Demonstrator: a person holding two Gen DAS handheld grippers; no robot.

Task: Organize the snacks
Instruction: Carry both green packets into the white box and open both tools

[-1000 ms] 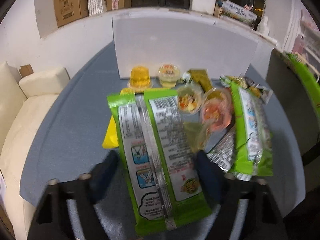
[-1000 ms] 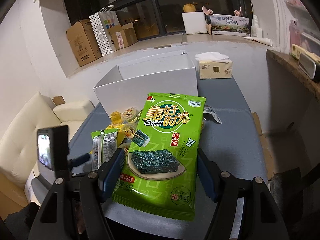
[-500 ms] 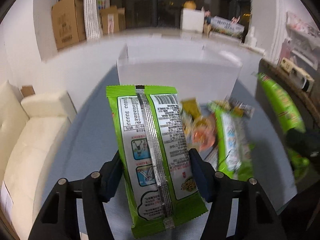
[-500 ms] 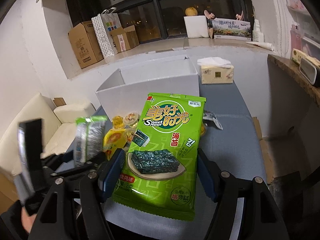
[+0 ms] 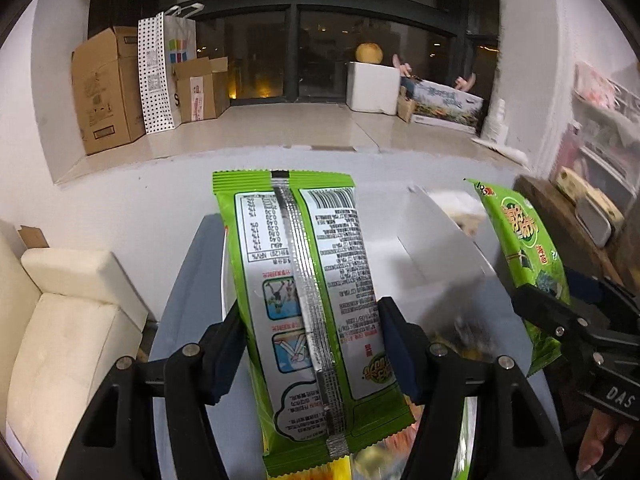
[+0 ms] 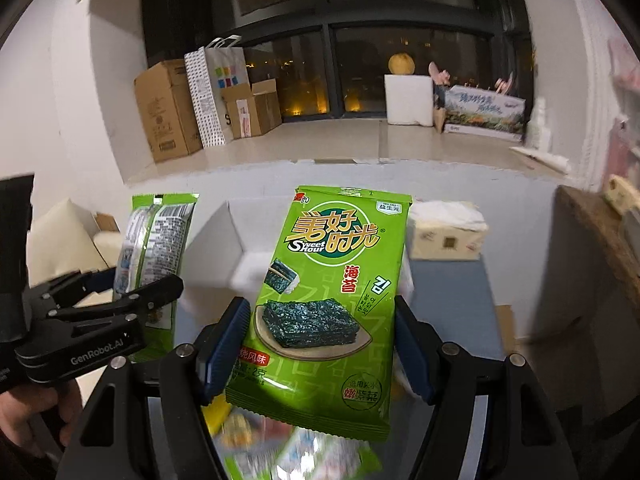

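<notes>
My left gripper (image 5: pixel 310 350) is shut on a green seaweed packet (image 5: pixel 308 300), its silver back with the seam facing the camera. My right gripper (image 6: pixel 320 354) is shut on a second green seaweed packet (image 6: pixel 332 292), its printed front showing. Both packets are held up in the air side by side in front of the open white box (image 5: pixel 436 248). The right-hand packet (image 5: pixel 520 248) shows at the right edge of the left wrist view; the left-hand packet (image 6: pixel 154 248) and left gripper (image 6: pixel 120 300) show at the left of the right wrist view. Blurred snacks (image 6: pixel 296 448) lie on the table below.
The white box (image 6: pixel 244 240) stands on the grey-blue table (image 6: pixel 452 300) against a low white wall. A tissue box (image 6: pixel 446 236) sits beside the box on the right. A cream sofa (image 5: pixel 60 340) is on the left, a wooden shelf (image 5: pixel 568 216) on the right.
Both grippers have risen and moved forward toward the white box, each carrying its packet. The left packet was lifted off the snack pile, which has dropped to the bottom of both views.
</notes>
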